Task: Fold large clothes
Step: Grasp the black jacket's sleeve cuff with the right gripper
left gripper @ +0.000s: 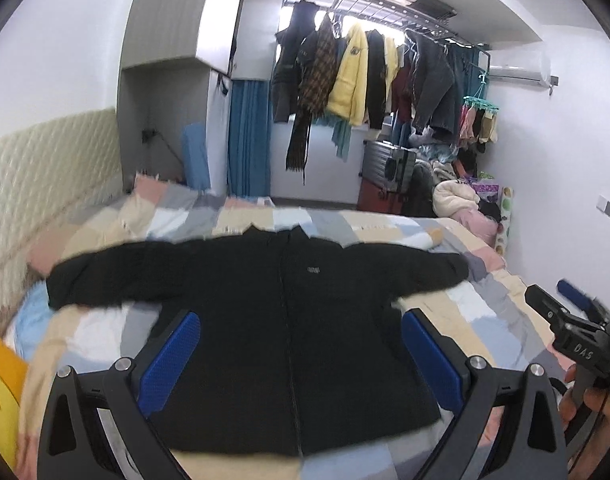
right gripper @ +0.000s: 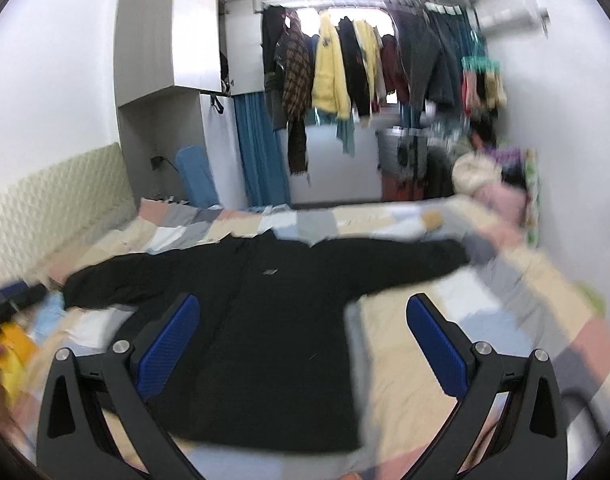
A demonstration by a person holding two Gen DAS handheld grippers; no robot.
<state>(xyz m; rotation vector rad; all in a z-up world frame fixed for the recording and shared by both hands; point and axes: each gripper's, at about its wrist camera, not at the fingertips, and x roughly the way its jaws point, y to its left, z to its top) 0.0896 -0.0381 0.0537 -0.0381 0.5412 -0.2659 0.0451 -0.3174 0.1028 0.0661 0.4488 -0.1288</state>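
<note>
- A cream quilted headboard (left gripper: 45,168) runs along the left side of the bed (left gripper: 445,320), which wears a patchwork cover of pink, beige, grey and pale blue.
- A yellow item (left gripper: 1,380) lies at the near left edge of the bed.
- The left hand-held gripper (left gripper: 301,356) hangs above the garment's lower body, its blue-padded fingers spread wide and holding nothing.
- The black jacket (left gripper: 265,320) lies flat across the middle of the bed, front up, zip closed, both sleeves stretched out left and right, collar toward the far side.
- The right hand-held gripper (right gripper: 305,344) hangs over the jacket's right hem edge, fingers equally wide, gripping nothing.
- Far right, a clothes rack (left gripper: 369,72) holds hanging coats, with suitcases (left gripper: 385,176) beneath.
</note>
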